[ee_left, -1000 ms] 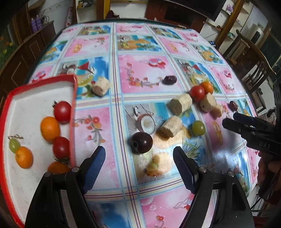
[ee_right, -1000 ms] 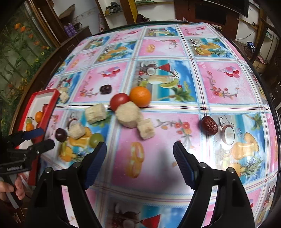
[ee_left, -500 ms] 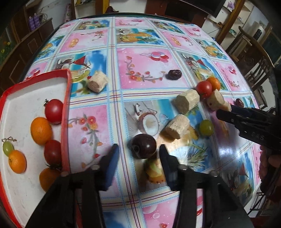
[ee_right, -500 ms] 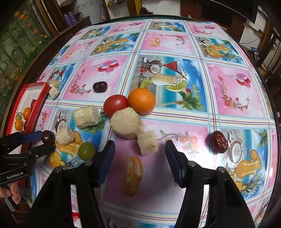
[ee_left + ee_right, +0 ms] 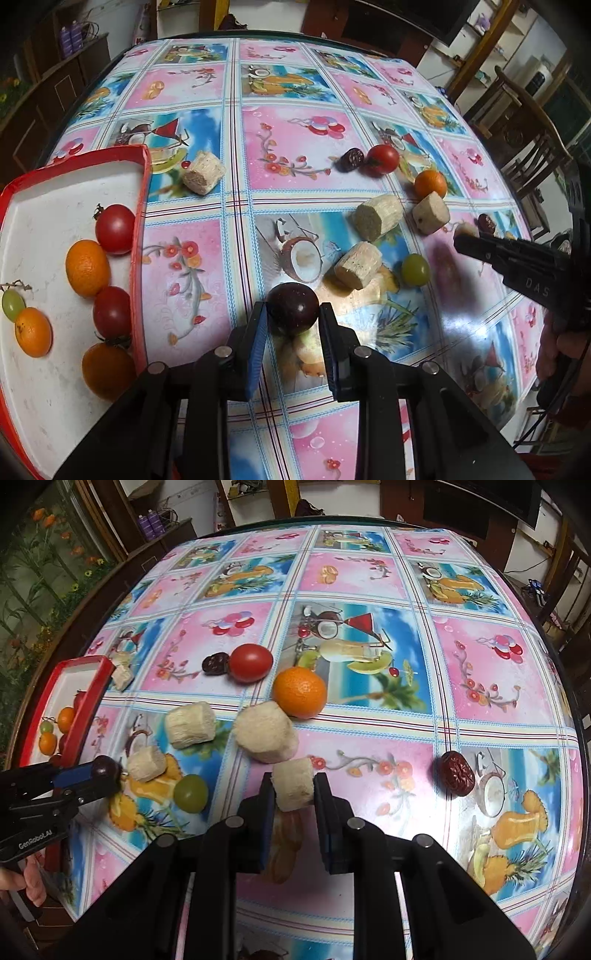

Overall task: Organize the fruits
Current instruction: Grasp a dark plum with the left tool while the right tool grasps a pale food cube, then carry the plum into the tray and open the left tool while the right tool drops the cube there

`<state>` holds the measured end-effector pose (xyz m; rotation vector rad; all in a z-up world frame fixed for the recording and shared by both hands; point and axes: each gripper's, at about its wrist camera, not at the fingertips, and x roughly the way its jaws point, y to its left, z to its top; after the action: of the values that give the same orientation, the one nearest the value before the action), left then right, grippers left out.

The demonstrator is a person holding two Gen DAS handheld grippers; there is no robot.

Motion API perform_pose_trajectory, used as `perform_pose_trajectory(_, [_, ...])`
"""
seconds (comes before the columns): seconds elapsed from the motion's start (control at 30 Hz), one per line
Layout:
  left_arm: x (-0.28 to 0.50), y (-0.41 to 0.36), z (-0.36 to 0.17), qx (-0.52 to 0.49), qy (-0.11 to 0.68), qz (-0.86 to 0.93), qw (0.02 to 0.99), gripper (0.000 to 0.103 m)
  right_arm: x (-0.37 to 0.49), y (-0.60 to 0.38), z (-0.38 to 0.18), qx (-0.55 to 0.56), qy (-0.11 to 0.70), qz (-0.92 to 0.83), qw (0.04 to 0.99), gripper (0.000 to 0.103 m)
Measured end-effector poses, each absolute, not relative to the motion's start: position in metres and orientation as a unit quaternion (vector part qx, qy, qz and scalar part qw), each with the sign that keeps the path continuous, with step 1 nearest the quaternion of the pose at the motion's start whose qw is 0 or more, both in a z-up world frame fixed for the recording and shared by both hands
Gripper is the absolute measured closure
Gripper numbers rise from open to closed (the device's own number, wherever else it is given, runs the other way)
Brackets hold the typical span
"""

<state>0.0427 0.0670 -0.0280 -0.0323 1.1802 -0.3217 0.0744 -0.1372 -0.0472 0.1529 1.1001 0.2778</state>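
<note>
A dark purple round fruit (image 5: pixel 293 308) rests on the fruit-print tablecloth. My left gripper (image 5: pixel 292 321) is closing on it, and both blue pads press its sides. The right wrist view shows that same gripper (image 5: pixel 96 775) at the left with the dark fruit (image 5: pixel 107 768) at its tips. My right gripper (image 5: pixel 294 792) is closing on a pale cut chunk (image 5: pixel 293 781), squeezed between its pads on the cloth. To the left lies a red-rimmed white tray (image 5: pixel 142 206) holding tomatoes, oranges and a green grape.
Loose on the cloth lie a tomato (image 5: pixel 251 662), an orange (image 5: pixel 300 692), a green grape (image 5: pixel 190 793), a red date (image 5: pixel 457 778), a dark date (image 5: pixel 216 663) and several pale chunks. A wooden chair (image 5: pixel 528 122) stands past the right table edge.
Both grippers went from wide open to closed. The left closed on the dark fruit and the right on the pale chunk. The tomato rolled up beside the dark date.
</note>
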Motion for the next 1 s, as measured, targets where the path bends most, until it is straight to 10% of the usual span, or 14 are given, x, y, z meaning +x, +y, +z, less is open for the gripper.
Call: perform_pose_trajectory(1.0, [0.038, 0.130, 0.002, -0.066, 0.521, -0.086, 0.847, 0.076, 0.079, -0.060, -0.016, 0.049, 0.499, 0.230, 0.834, 0.081])
